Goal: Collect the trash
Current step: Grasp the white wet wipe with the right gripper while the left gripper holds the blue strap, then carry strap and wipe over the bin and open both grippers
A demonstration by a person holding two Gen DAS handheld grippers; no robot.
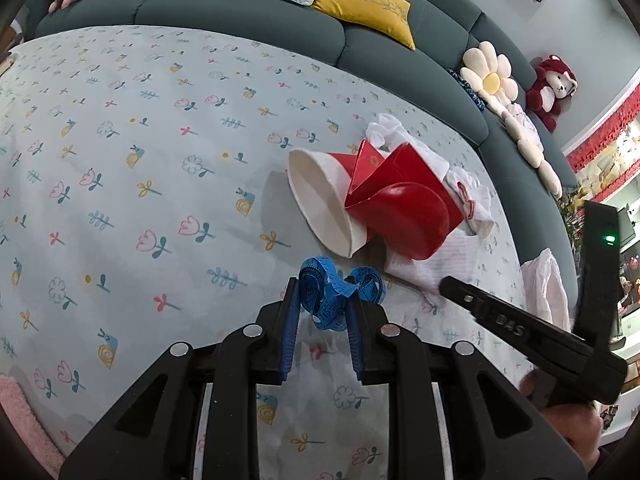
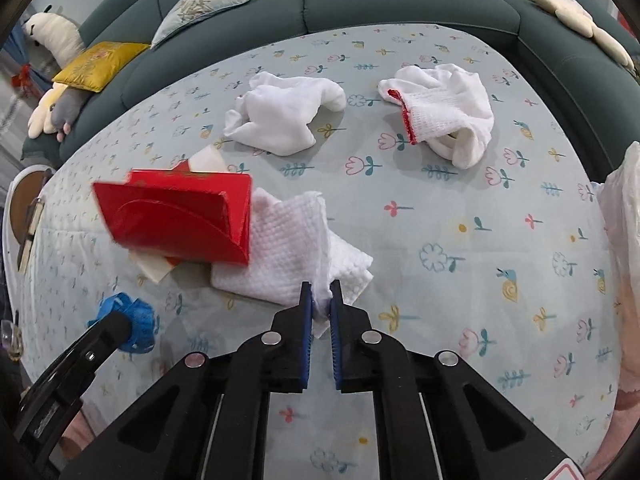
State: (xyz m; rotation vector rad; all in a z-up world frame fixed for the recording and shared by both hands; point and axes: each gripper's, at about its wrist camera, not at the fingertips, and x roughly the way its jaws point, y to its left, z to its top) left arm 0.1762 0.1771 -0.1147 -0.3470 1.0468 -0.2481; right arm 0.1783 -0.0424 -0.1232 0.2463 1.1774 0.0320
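Two grippers are busy: the left gripper (image 1: 322,300) clamps a blue tape measure (image 1: 334,292), the right gripper (image 2: 321,298) pinches a white tissue (image 2: 288,248).

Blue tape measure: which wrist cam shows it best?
Left wrist: the blue tape measure sits centered, bunched between the left gripper pads. The right wrist view shows only a blurred part behind that gripper's tip.

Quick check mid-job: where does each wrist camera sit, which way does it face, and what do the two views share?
Left wrist: on the left gripper, angled down at the bed; its fingers pinch blue tape; right gripper intrudes.
Right wrist: on the right gripper, angled down; fingers shut on a white cloth.
Shared: tape, cloth, red box.
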